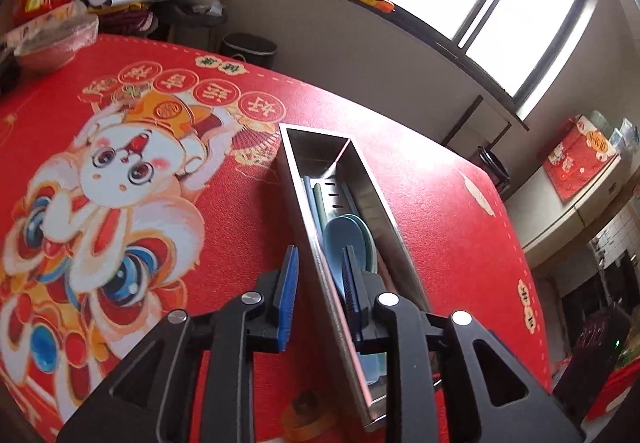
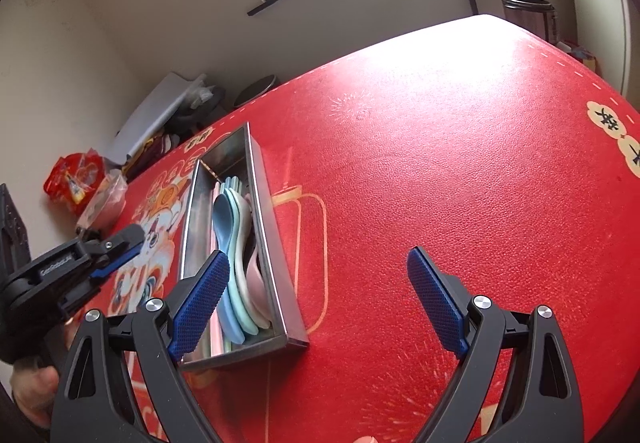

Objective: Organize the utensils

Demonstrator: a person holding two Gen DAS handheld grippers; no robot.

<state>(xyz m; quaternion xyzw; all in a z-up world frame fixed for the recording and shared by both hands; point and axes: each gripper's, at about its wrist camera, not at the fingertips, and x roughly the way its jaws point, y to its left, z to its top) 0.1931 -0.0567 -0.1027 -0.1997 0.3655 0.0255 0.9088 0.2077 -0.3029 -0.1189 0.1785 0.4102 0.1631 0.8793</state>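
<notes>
Spoons (image 2: 236, 243) are lying in the metal tray (image 2: 280, 275) mid-bench (image 2: 440, 163). Your left hand-held gripper (image 1: 320, 267) is straddling the tray's left wall, slightly open, gripping nothing; right hand-held gripper (image 2: 320, 275) is hanging wide, empty. You're finishing; next, back off.

Stainless tray (image 1: 362, 355): near end hidden behind left gripper (image 1: 320, 275) frame; spoons (image 2: 236, 243) partly covered by right gripper (image 2: 320, 275) finger, count unclear; cartoon tablecloth (image 1: 120, 183) blurred, cut at left edge.
</notes>
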